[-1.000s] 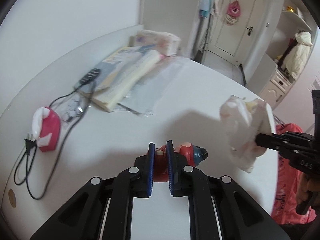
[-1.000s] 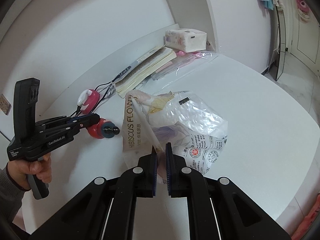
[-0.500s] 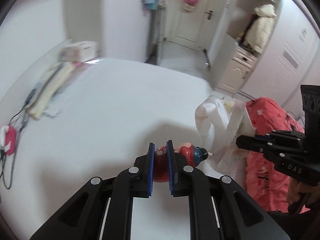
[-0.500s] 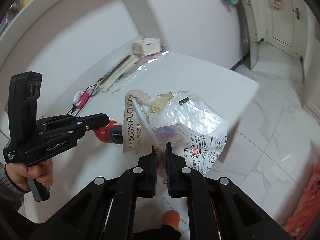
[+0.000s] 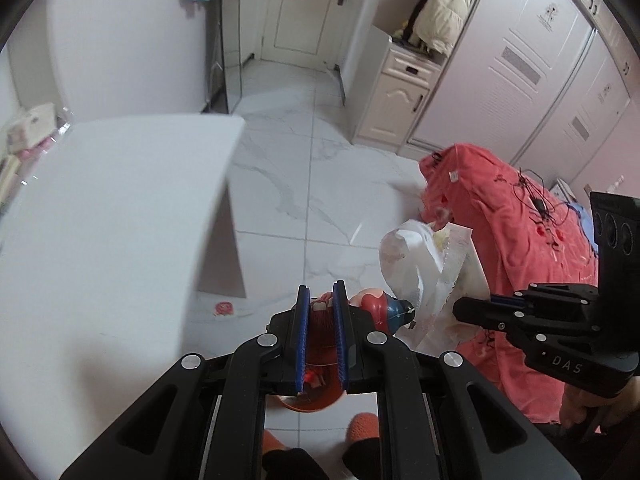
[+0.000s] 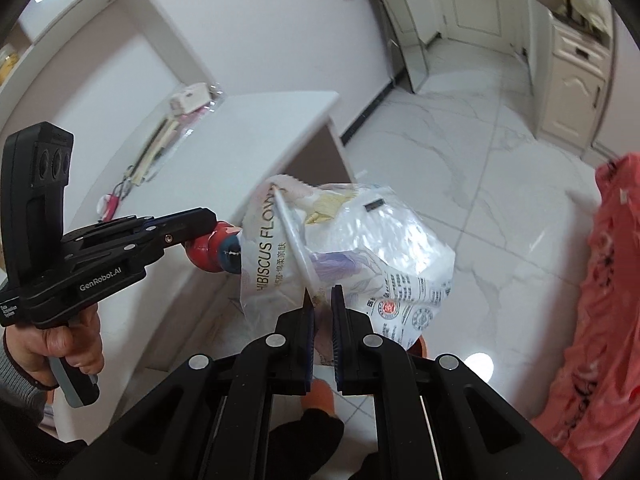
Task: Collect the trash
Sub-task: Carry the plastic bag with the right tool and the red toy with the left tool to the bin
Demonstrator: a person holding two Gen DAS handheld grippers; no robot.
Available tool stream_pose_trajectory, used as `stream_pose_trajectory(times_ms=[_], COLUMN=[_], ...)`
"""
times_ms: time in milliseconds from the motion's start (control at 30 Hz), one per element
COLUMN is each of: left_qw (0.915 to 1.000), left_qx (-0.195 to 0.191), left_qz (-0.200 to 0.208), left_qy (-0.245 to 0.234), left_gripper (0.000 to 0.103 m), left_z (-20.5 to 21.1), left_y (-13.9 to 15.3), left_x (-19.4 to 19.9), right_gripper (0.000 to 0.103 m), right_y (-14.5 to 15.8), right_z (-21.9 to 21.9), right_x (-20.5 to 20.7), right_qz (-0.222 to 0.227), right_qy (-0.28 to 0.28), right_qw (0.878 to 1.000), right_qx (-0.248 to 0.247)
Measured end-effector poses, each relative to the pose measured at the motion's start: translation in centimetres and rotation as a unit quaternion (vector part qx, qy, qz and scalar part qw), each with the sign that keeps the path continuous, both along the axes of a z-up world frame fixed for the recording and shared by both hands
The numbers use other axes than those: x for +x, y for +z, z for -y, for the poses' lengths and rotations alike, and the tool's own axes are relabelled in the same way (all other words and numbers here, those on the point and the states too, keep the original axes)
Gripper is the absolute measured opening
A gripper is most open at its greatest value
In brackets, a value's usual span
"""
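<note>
My left gripper (image 5: 322, 300) is shut on a small red and blue toy-like piece of trash (image 5: 378, 308), held in the air past the table edge; the piece also shows in the right wrist view (image 6: 216, 250). My right gripper (image 6: 322, 296) is shut on a crumpled white plastic wrapper printed "HIBISCUS FLOWER" (image 6: 360, 248), also held in the air; the wrapper also shows in the left wrist view (image 5: 424, 264), just right of the toy. An orange-red bin rim (image 5: 308, 406) shows on the floor right under my left gripper, mostly hidden by it.
The white table (image 5: 100, 220) is to the left, with books and a tissue box (image 6: 188, 98) at its far end. A red blanket (image 5: 520, 240) lies on the right. White marble floor (image 5: 300, 184) lies ahead, with a small pink item (image 5: 224, 309) on it. The person's orange slippers (image 5: 362, 432) are below.
Both grippers have swung right, off the table and out over the floor, each still holding its item. The bin rim has come into view under the left gripper.
</note>
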State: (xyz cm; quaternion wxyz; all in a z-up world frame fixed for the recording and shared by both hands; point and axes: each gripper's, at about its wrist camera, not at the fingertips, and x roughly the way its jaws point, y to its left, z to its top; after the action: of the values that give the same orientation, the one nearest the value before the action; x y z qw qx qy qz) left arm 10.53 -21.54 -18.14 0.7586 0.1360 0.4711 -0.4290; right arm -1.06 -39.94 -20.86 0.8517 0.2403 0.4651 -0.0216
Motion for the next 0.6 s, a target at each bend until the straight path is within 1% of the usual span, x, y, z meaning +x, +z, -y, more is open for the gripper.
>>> stream_pose_trajectory(times_ms=[67,100,200,233,300,333,367,400,500,533,600], left_qw=[0.9999,0.9997,0.9983,0.9980,0.9968,0.9959,0.9954,0.9945,0.9925,0.9915,0.9903], left_qx=[0.007,0.012,0.034,0.037,0.050,0.058,0.062,0.068,0.080,0.088,0.096], left_qz=[-0.014,-0.021,-0.044,-0.049,-0.062,-0.068,-0.073,-0.079,-0.092,-0.096,-0.101], left_qy=[-0.006,-0.008,-0.015,-0.014,-0.012,-0.011,-0.010,-0.008,-0.003,-0.002,-0.001], left_gripper=[0.013,0.013,0.013,0.013,0.013,0.013,0.013,0.014,0.014,0.014,0.014], left_z=[0.8,1.2,2.4,2.7,3.3,3.7,4.0,4.3,4.8,5.0,4.7], left_y=[-1.8,-2.8,-7.1,-8.0,-10.6,-12.4,-13.3,-14.7,-17.3,-18.8,-20.3], left_x=[-0.7,-0.9,-1.1,-1.3,-1.0,-0.6,-0.5,-0.2,0.2,0.3,0.3], right_gripper=[0.008,0.008,0.008,0.008,0.008,0.008,0.008,0.008,0.008,0.008,0.008], right_y=[-1.8,-3.2,-6.5,-8.1,-11.2,-13.2,-14.7,-16.2,-20.8,-22.5,-25.4], right_z=[0.7,1.1,1.8,2.0,2.2,2.4,2.6,2.7,3.1,3.3,3.5], right_x=[-0.7,-1.1,-1.8,-1.8,-1.9,-1.7,-1.6,-1.5,-1.2,-1.2,-1.3], right_qz=[-0.017,-0.028,-0.051,-0.059,-0.080,-0.091,-0.101,-0.110,-0.132,-0.140,-0.155], right_qy=[-0.011,-0.019,-0.033,-0.037,-0.042,-0.047,-0.052,-0.056,-0.075,-0.084,-0.102], right_qw=[1.000,0.999,0.998,0.997,0.995,0.993,0.991,0.990,0.983,0.979,0.972], right_qx=[0.009,0.015,0.030,0.039,0.047,0.058,0.065,0.075,0.107,0.121,0.146])
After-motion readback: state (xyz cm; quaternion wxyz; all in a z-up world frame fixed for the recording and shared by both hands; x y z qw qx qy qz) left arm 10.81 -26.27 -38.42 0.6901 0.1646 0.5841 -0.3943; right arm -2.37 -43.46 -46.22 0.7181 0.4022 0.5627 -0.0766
